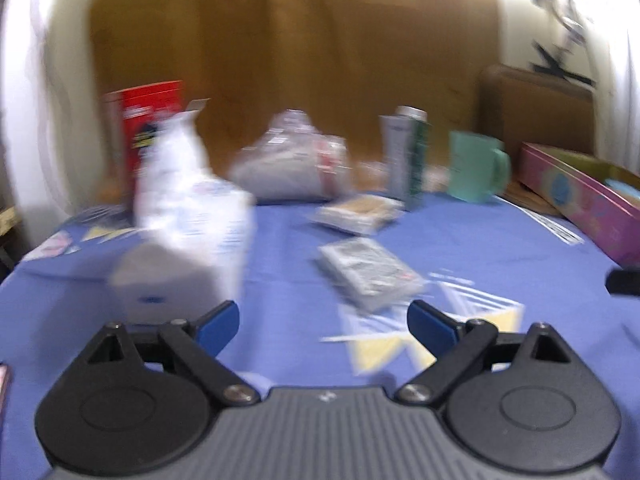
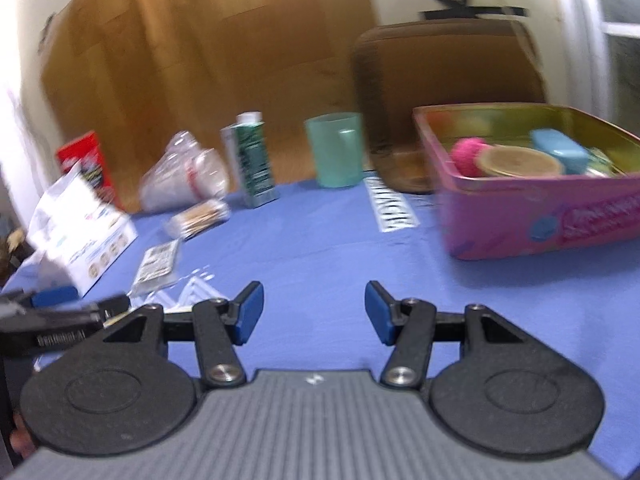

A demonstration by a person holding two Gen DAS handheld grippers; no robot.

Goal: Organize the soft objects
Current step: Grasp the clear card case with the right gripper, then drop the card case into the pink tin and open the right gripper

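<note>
Both views are motion-blurred. My left gripper is open above the blue tablecloth, with nothing between its blue pads. Just beyond it lie a flat printed packet, a packet of cotton swabs, a crumpled clear plastic bag and a white torn-open box. My right gripper is also open and empty over bare cloth. Ahead of it to the right stands a pink tin holding a pink woolly ball, a round lid and a light blue block. The left gripper shows at the left edge.
Along the back stand a red box, a green-and-white carton and a green cup. Brown cardboard leans on the wall behind. A brown chair back is behind the tin.
</note>
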